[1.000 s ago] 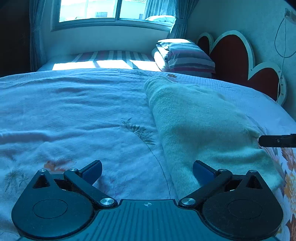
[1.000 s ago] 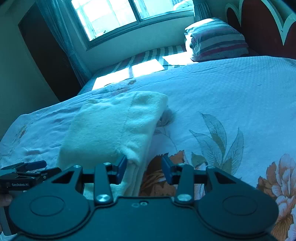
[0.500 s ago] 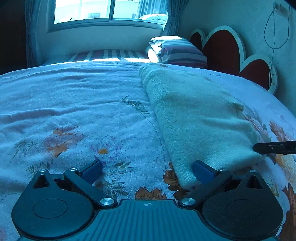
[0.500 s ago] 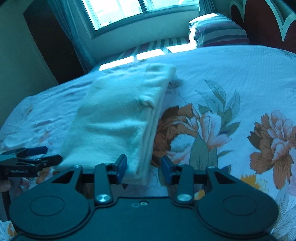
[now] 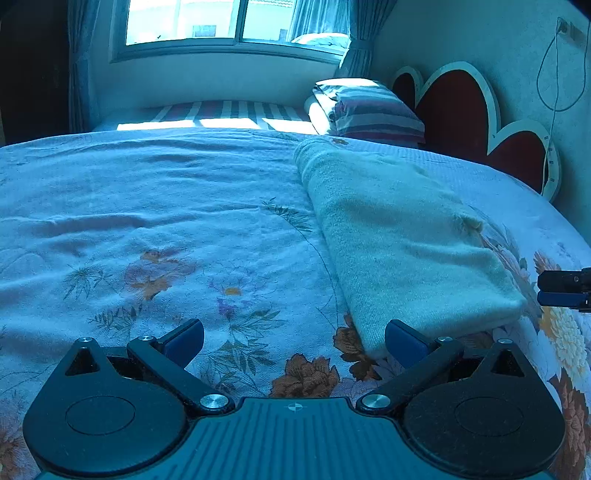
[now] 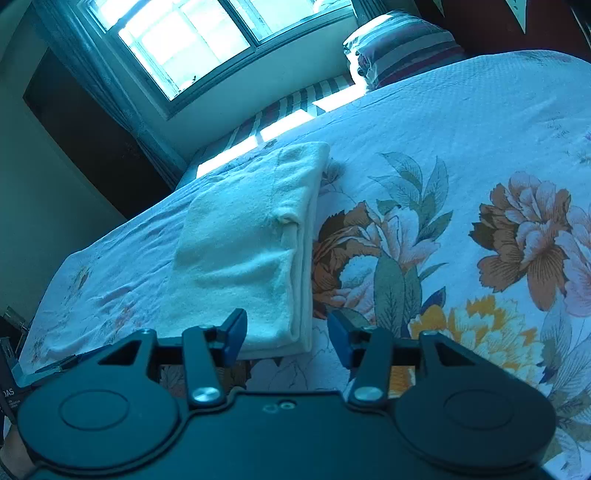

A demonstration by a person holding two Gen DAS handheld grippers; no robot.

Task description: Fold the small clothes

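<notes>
A pale, fuzzy garment lies folded into a long rectangle on the floral bedspread; it also shows in the right wrist view. My left gripper is open and empty, just short of the garment's near left corner. My right gripper is open and empty, above the bed just in front of the garment's near edge. The right gripper's fingertips show at the right edge of the left wrist view, beside the garment's near right corner.
Striped pillows are stacked at the head of the bed by a red scalloped headboard. A window with curtains is behind the bed. A dark doorway is at the left.
Both grippers have drawn back and risen away from the folded garment. The right gripper has also tilted, so the bed looks slanted. The garment lies still.
</notes>
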